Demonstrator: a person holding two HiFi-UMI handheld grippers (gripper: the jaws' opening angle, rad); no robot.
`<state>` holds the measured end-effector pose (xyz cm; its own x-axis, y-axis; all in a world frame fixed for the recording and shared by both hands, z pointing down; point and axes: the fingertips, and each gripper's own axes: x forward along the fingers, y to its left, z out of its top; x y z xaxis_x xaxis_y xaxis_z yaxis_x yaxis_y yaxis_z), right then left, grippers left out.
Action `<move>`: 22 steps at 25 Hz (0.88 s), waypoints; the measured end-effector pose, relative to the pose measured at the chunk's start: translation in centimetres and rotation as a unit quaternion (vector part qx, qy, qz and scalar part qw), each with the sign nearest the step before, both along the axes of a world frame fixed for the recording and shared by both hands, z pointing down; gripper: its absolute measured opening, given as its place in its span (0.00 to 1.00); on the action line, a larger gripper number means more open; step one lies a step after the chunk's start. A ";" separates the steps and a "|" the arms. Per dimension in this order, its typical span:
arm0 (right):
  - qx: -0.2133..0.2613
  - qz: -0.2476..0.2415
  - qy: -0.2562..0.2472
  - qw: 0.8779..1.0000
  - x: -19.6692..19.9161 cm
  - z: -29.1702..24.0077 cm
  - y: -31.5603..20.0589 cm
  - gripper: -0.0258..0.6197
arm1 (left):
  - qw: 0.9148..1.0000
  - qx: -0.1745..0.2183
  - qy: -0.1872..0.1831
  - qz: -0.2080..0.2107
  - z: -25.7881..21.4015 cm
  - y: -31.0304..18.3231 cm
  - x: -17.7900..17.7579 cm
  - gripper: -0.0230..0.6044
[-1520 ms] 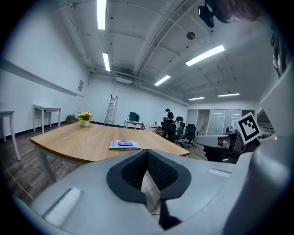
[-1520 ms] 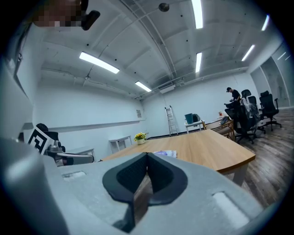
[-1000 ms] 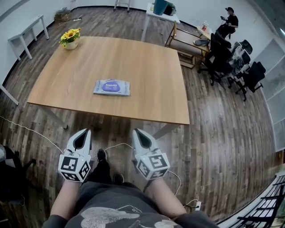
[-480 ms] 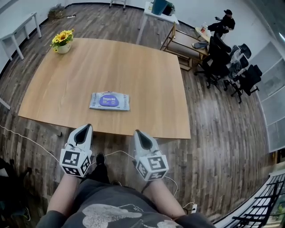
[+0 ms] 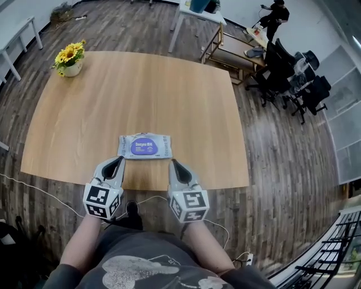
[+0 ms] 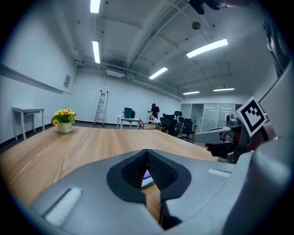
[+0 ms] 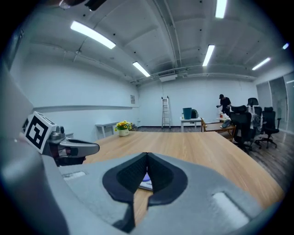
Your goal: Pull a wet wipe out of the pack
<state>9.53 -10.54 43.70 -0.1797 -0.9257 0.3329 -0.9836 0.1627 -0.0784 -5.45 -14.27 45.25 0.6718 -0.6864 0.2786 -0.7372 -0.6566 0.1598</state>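
The wet wipe pack (image 5: 145, 147), white with a purple oval label, lies flat near the front edge of the wooden table (image 5: 186, 96). My left gripper (image 5: 118, 161) hovers just short of the pack's left end, jaws shut and empty. The right gripper (image 5: 174, 163) sits just short of the pack's right end, also shut with nothing in it. A sliver of the pack (image 6: 146, 176) peeks between the shut jaws of the left gripper (image 6: 147, 153) in the left gripper view. Likewise the pack (image 7: 145, 182) shows beyond the right gripper (image 7: 147, 157) in the right gripper view.
A pot of yellow flowers (image 5: 69, 60) stands at the table's far left corner. Office chairs (image 5: 293, 79) and a person (image 5: 273, 14) are at the far right, with a white side table (image 5: 194, 11) behind. Cables (image 5: 34, 189) run over the wood floor.
Both grippers have moved forward from over the floor to the table's front edge, close to the pack. The jaws stayed shut.
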 end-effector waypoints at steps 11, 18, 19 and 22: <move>-0.040 -0.017 0.049 0.998 -1.2 3.2 -4.4 0.06 | 0.994 -0.085 -0.064 0.031 8.4 -2.9 1.9 0.07; -0.073 -0.118 0.066 0.988 -3.2 6.0 -6.7 0.13 | 0.986 -0.121 -0.117 0.010 11.5 -3.6 1.7 0.07; -0.081 -0.138 0.071 0.985 -3.5 6.4 -6.9 0.14 | 0.984 -0.126 -0.123 0.008 11.8 -3.7 1.7 0.07; -0.113 -0.198 0.092 0.969 -4.2 8.1 -7.3 0.16 | 0.981 -0.138 -0.133 0.003 12.9 -4.0 1.8 0.07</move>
<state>5.30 -17.80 51.79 -0.4244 -0.6958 0.5794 -0.8482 0.5294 0.0144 -3.67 -18.27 58.16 0.5543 -0.5555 0.6199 -0.7727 -0.6203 0.1351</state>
